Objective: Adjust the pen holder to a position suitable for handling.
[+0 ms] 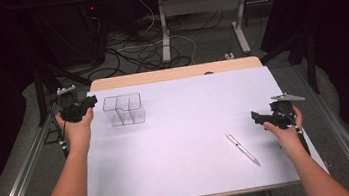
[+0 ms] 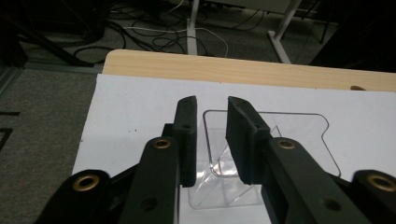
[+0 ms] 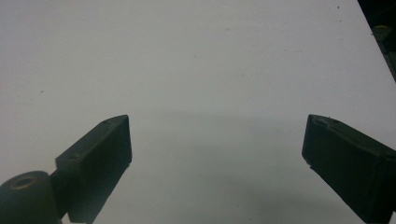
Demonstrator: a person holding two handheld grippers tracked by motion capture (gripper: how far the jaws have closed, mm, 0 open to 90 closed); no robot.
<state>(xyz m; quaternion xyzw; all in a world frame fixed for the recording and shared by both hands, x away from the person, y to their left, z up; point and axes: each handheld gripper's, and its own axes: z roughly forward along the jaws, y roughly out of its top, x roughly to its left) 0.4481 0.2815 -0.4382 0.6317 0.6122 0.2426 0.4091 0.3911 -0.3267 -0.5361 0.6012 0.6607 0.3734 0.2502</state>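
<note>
A clear plastic organizer (image 1: 123, 109) with compartments stands on the white sheet (image 1: 189, 111) at the far left. My left gripper (image 1: 92, 101) hovers just left of it, apart from it, pointing toward it. In the left gripper view the jaws (image 2: 211, 100) stand close together with a narrow gap and nothing pressed between them; the organizer (image 2: 289, 135) lies beyond and below. A silver pen (image 1: 242, 148) lies on the sheet at the near right. My right gripper (image 1: 255, 116) is held just right of the pen, its jaws (image 3: 217, 126) wide open over bare sheet.
The sheet covers a wooden table whose far edge (image 1: 174, 73) shows behind it. Metal rails run along both sides. Beyond the table are floor cables (image 1: 146, 51) and the legs of another table (image 1: 164, 28).
</note>
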